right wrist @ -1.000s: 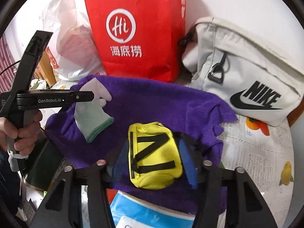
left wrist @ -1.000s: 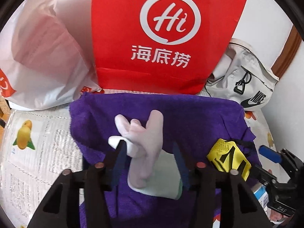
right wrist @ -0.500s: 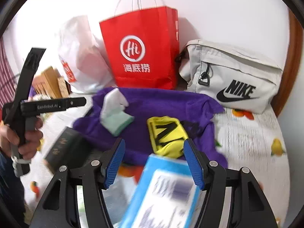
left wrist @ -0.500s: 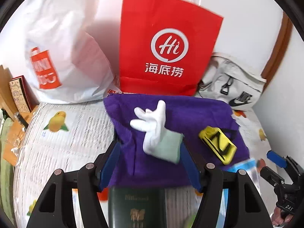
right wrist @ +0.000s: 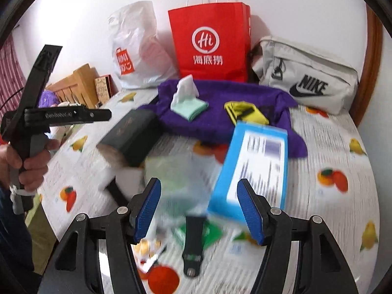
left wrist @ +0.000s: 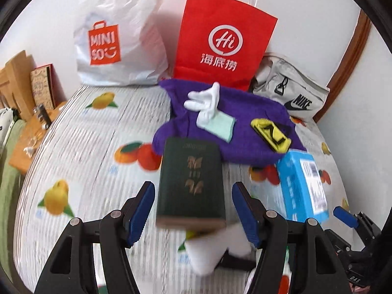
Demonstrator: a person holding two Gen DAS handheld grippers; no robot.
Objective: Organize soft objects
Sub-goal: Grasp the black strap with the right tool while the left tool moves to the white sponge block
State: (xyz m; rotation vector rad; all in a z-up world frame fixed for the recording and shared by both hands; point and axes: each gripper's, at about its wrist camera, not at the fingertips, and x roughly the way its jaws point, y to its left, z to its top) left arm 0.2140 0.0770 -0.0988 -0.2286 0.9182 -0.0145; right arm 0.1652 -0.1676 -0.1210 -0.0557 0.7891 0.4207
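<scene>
A purple towel point(left wrist: 245, 122) lies spread at the back of the table. On it rest a white glove with a mint cuff point(left wrist: 210, 112) and a yellow pouch point(left wrist: 270, 134). The right wrist view shows the same towel point(right wrist: 220, 117), glove point(right wrist: 187, 100) and pouch point(right wrist: 245, 112). My left gripper point(left wrist: 193, 193) is open and well back from the towel, gripping nothing. A dark green box point(left wrist: 191, 181) shows between its fingers, and no pad touches it. My right gripper point(right wrist: 198, 191) is open too and holds nothing. A hand point(right wrist: 27, 164) holds the left gripper point(right wrist: 98, 115) at the left of that view.
A blue box point(right wrist: 257, 166), a clear plastic bag point(right wrist: 178, 178) and a black strap point(right wrist: 193, 245) lie near the right gripper. A blurred white thing point(left wrist: 215, 250) lies below the green box. A red paper bag point(left wrist: 225, 41), white shopping bag point(left wrist: 117, 36) and grey Nike bag point(left wrist: 289, 90) line the wall.
Both grippers have let go and pulled back from the towel. The glove, earlier between the left fingers, and the yellow pouch, earlier between the right fingers, now lie on the towel.
</scene>
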